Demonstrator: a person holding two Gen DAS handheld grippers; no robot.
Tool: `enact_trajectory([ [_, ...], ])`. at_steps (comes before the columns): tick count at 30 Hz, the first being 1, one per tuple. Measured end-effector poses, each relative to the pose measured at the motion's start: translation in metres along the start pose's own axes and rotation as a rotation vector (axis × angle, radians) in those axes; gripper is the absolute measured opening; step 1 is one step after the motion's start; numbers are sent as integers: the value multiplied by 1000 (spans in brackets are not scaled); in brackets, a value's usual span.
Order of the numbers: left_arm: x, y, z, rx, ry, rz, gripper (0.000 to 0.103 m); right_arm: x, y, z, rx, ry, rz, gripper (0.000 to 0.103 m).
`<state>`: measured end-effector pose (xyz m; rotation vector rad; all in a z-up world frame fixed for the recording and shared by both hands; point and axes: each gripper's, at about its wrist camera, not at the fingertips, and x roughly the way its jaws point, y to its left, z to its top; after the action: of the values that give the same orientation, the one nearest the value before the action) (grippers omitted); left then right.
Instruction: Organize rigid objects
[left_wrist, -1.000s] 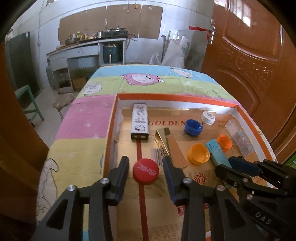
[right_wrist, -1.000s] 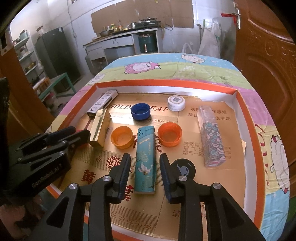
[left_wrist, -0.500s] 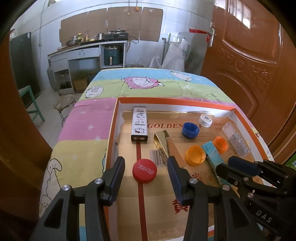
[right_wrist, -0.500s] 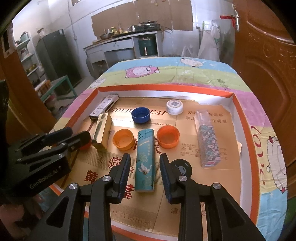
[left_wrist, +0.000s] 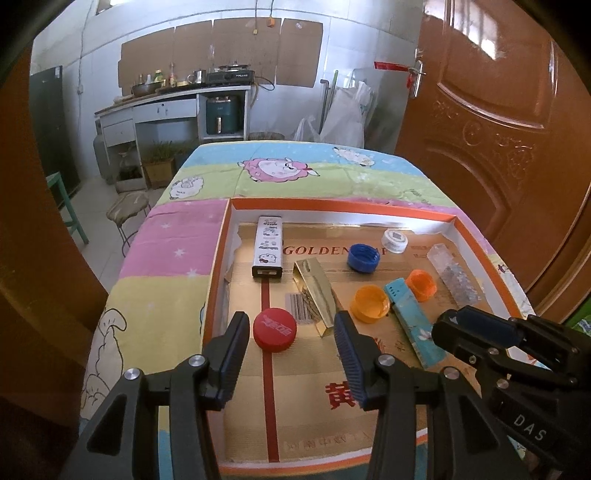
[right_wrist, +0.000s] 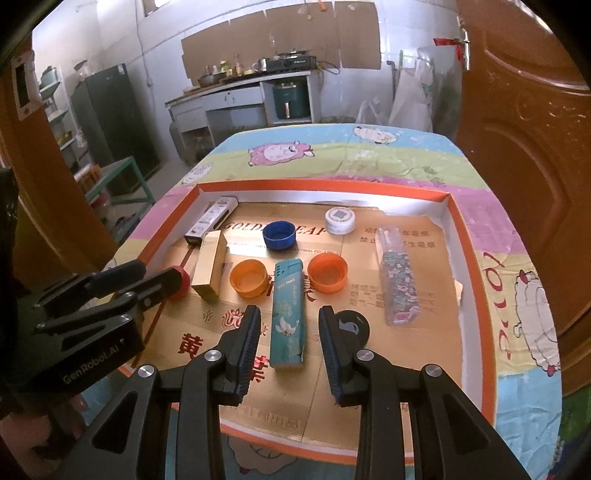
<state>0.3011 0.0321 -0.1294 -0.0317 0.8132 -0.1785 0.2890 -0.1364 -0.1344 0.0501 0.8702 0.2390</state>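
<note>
Change since a second ago: both grippers have drawn back toward the near edge of the shallow box (left_wrist: 218, 258); the left jaws have opened wider around the red cap (left_wrist: 274, 328).
Left gripper (left_wrist: 288, 347): jaws wide, holding nothing; the red cap lies between the tips, closer to the left finger, flat on the box floor.
Right gripper (right_wrist: 289, 341): jaws wide, empty, straddling the near end of the teal lighter (right_wrist: 287, 314).
Neighbours: a gold box (left_wrist: 314, 295) lies just beside the red cap; two orange caps (right_wrist: 248, 277) flank the lighter's far end.
Risk, left: closing off-centre could flick the low cap sideways, or the right finger could catch the gold box.
Risk, right: gripping the lighter only at its near end may let it pivot and knock an orange cap.
</note>
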Motion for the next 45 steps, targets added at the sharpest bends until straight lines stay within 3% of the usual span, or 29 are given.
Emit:
enact_trajectory([
  [24, -56, -17, -12, 4, -59, 8, 48, -62, 10, -13, -9, -74, -26, 33],
  [45, -123, -31, -37, -40, -136, 21, 47, -131, 26, -44, -5, -162, -79, 33],
])
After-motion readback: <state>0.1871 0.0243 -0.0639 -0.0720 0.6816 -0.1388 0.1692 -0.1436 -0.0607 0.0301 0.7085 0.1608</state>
